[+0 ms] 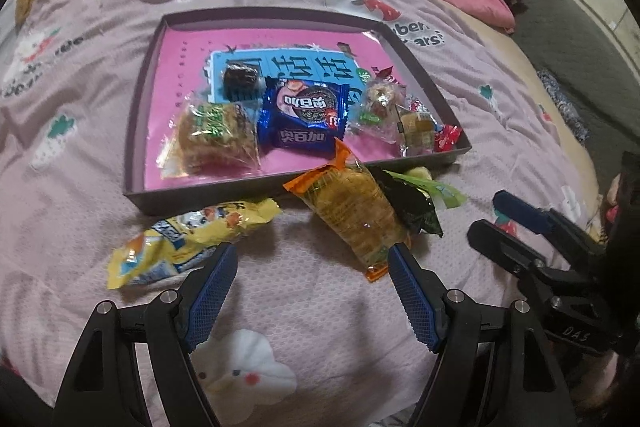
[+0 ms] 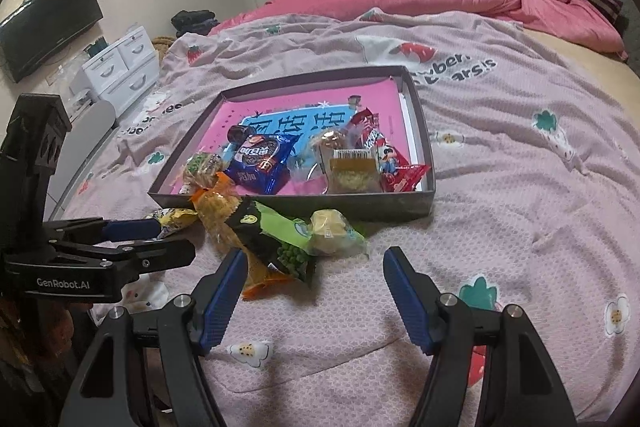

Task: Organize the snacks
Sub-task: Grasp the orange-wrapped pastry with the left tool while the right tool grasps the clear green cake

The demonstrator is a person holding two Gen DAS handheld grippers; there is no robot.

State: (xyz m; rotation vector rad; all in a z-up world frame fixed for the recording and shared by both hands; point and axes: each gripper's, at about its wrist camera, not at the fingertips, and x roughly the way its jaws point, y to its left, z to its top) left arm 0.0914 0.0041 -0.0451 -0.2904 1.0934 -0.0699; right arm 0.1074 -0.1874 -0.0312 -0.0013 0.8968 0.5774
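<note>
Both fisheye views look forward and down at the tray (image 1: 138,131) from its near side, close above the bedspread (image 1: 304,307). The left wrist view sits left of the right wrist view. The 2 share the tray (image 2: 420,115) and the packets before it.

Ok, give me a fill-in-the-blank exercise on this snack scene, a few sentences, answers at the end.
1. The blue cookie pack lies inside the ____.
2. The yellow pack lies on the ____, outside the box.
3. Both the left gripper and the right gripper are ____, holding nothing.
4. The green pea pack lies partly over the ____ pack.

Missing words: box; bedspread; open; orange
</note>
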